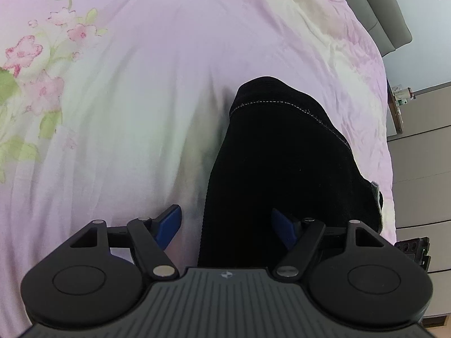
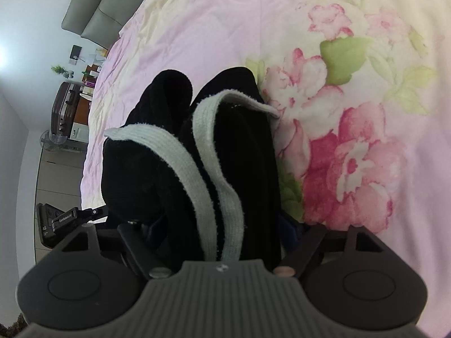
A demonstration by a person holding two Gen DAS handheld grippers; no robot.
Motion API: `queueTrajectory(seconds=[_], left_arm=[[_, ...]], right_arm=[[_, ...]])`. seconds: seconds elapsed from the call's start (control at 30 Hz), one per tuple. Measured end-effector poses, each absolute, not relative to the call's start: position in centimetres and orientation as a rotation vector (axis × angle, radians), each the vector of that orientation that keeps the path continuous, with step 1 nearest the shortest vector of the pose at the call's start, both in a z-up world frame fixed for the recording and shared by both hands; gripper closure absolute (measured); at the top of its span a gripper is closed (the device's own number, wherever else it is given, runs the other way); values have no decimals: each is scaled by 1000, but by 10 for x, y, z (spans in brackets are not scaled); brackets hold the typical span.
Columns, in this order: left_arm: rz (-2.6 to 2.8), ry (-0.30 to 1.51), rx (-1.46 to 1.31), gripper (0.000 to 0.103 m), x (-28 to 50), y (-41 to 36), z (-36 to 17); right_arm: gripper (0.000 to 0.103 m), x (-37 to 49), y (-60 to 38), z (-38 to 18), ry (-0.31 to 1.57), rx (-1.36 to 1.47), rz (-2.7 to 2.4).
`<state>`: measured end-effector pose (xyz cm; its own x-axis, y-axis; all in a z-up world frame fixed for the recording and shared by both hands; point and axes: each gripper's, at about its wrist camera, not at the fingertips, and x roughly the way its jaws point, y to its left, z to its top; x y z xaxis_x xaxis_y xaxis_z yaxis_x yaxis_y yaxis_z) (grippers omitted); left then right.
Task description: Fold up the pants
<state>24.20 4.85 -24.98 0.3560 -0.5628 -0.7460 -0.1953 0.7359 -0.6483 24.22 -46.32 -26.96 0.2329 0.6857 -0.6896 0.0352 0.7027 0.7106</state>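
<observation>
Black pants [image 1: 282, 152] with a stitched hem lie on a pink floral bedsheet [image 1: 126, 98]. My left gripper [image 1: 227, 225] is open, its blue fingertips [image 1: 169, 225] apart; the pants' left edge runs between them and one pad rests over the black cloth. In the right wrist view the pants [image 2: 157, 169] are bunched, with two pale grey waistband strips [image 2: 197, 174] across them. My right gripper [image 2: 222, 233] is wide apart around this bunch; its fingertips are hidden under the cloth, so I cannot tell whether it grips.
The bed edge runs along the right of the left wrist view, with a grey headboard [image 1: 377, 8] and cabinets [image 1: 422, 140] beyond. In the right wrist view a suitcase [image 2: 63, 107] and a cluttered table [image 2: 90, 67] stand past the bed's left edge.
</observation>
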Motion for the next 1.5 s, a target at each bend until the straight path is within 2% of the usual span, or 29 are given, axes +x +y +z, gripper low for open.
queueTrajectory(seconds=[0.1,0.23,0.4,0.6,1.03,1.3,1.5], left_arm=[[-266,1201,-769,26,245,44,-251],[-265,1169,-719,34,245,35,-243],[-248,1133,-586,66,240,20,-225],[-254,1088,-514,78,229,13,-201],[-326,931,-475,81,205,36,-119],[-294,836,-420,81,203,122,-33],[-178,806,-345,81,204,201,20]], right_arm=[[40,244,-460,-268,1282,665,504],[45,245,-454,-262,1280,624,482],[50,238,-447,-249,1259,580,442],[57,229,-434,-217,1231,550,405],[59,197,-402,-107,1102,464,419],[60,202,-322,-35,1004,441,516],[60,222,-231,-13,974,498,630]])
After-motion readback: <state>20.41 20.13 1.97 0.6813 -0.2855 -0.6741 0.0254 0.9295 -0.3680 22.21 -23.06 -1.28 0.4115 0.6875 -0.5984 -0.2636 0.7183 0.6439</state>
